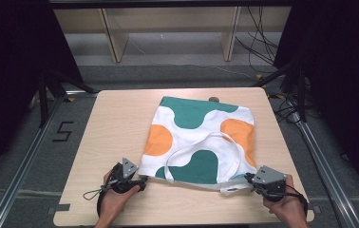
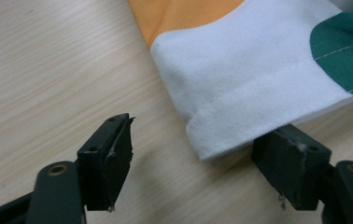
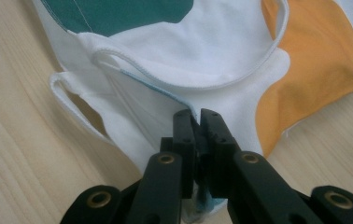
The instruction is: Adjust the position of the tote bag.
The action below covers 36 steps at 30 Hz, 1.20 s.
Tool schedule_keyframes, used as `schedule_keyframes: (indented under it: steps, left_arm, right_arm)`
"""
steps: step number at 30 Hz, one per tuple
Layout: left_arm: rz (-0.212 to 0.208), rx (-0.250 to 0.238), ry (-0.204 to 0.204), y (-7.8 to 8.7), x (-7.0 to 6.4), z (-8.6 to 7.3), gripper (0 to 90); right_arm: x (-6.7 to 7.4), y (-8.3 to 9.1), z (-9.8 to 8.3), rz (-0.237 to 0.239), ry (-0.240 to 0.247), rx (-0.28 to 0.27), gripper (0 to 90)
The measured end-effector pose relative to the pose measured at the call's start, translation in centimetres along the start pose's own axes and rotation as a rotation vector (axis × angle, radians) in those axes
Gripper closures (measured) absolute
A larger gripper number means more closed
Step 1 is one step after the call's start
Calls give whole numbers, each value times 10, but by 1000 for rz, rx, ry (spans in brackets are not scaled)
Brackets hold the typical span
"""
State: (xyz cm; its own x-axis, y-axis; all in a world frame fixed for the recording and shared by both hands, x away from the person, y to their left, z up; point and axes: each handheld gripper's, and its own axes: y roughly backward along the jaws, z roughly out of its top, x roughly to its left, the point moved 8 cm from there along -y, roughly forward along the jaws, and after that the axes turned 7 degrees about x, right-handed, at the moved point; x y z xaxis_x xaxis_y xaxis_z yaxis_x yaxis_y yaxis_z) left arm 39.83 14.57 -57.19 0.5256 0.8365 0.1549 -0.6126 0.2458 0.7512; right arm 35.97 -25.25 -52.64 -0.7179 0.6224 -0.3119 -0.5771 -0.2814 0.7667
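Observation:
A white cloth tote bag (image 1: pixel 201 137) with green and orange blobs lies flat on the wooden table (image 1: pixel 116 118), its handle loops toward the near edge. My left gripper (image 1: pixel 142 183) sits at the bag's near left corner (image 2: pixel 207 140); its jaws stand apart on either side of that corner, and neither pad presses on the cloth. My right gripper (image 1: pixel 250 180) is at the bag's near right corner, jaws shut on the white hem (image 3: pixel 165 116) beside a handle (image 3: pixel 72 107).
The table's near edge (image 1: pixel 182 218) runs just below both hands. Wooden shelf legs (image 1: pixel 113 38) and cables (image 1: pixel 258 42) stand beyond the far edge. Black frame rails (image 1: pixel 21 161) flank the table on both sides.

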Motion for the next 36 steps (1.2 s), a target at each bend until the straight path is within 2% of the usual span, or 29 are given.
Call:
schedule_keyframes:
  steps: [2,3,4,5,6,7,8,9,10,11,12,13,15,16,17,18,19,20,21,22,23,24,26,30,31,32,33,35,36]
  left_arm:
    - [-3,-18,14,-2,-1,3,312]
    - [-21,-26,9,-2,-2,5,312]
    - [-28,-38,-8,-1,-2,8,364]
    - [-38,-66,26,-2,-4,12,397]
    - [-41,-98,42,-3,-6,16,440]
    - [-39,-109,30,-2,-5,19,466]
    - [-48,-134,49,-3,-7,23,466]
    - [-30,-136,6,-3,-8,26,554]
    - [-30,-136,6,-3,-8,26,601]
    - [5,-116,-52,-4,-9,27,644]
    - [8,-105,-63,-4,-10,26,663]
    - [14,-99,-78,-4,-11,26,677]
    - [19,-120,-110,-1,-10,28,692]
    - [12,-97,-89,2,-12,24,702]
    - [0,-105,-84,3,-14,24,713]
    - [3,-100,-101,5,-16,23,716]
    - [-8,-90,-129,7,-19,22,718]
    - [-18,-87,-128,8,-22,21,719]
    - [-28,-81,-142,10,-26,19,720]
    - [-28,-81,-142,10,-26,19,720]
    - [-39,-78,-157,13,-32,17,720]
    - [-37,-79,-167,15,-34,17,720]
    - [-45,-82,-169,17,-36,16,722]
    - [-58,-63,-180,16,-40,13,723]
    - [-47,-69,-182,15,-42,13,723]
    - [-47,-69,-182,15,-42,13,723]
    - [-32,-57,-187,13,-43,13,716]
    - [-30,-45,-184,10,-43,11,691]
    - [-22,-26,-175,7,-43,9,632]
  right_arm:
    - [0,0,0,2,-2,-1,849]
    - [1,1,-1,2,-16,0,844]
    - [0,1,0,2,-10,-7,837]
    - [-2,1,1,-1,-5,-12,827]
    - [-2,1,0,-5,-22,-10,811]
    - [-2,1,0,-5,-21,-12,795]
    - [-2,1,0,-5,-21,-12,795]
    - [-4,2,-1,-9,-47,-10,747]
    - [-3,1,-2,-11,-68,-3,721]
    - [-4,0,-3,-15,-47,8,689]
    - [-3,0,-5,-22,-60,22,673]
    - [-2,-1,-7,-28,-41,37,656]
    - [-2,-2,-12,-57,-20,77,634]
    - [-3,-3,-14,-82,-9,99,628]
    - [-4,-4,-16,-93,-4,110,629]
    - [-5,-5,-17,-99,-5,114,628]
    - [-7,-5,-18,-108,-20,119,618]
    - [-10,-6,-20,-119,-31,127,600]
    - [-11,-7,-23,-127,-69,144,575]
    - [-13,-9,-27,-128,-86,162,572]
    - [-13,-12,-31,-117,-99,177,600]
    - [-14,-13,-33,-109,-88,183,642]
    - [-16,-14,-33,-85,-83,180,718]
    - [-25,-15,-31,-101,-55,159,815]
    - [-26,-15,-29,-107,-46,144,823]
    - [-27,-14,-29,-114,-62,139,828]
    - [-28,-13,-27,-113,-60,127,828]
    - [-29,-12,-28,-114,-69,126,822]
    - [-30,-14,-29,-114,-87,128,779]
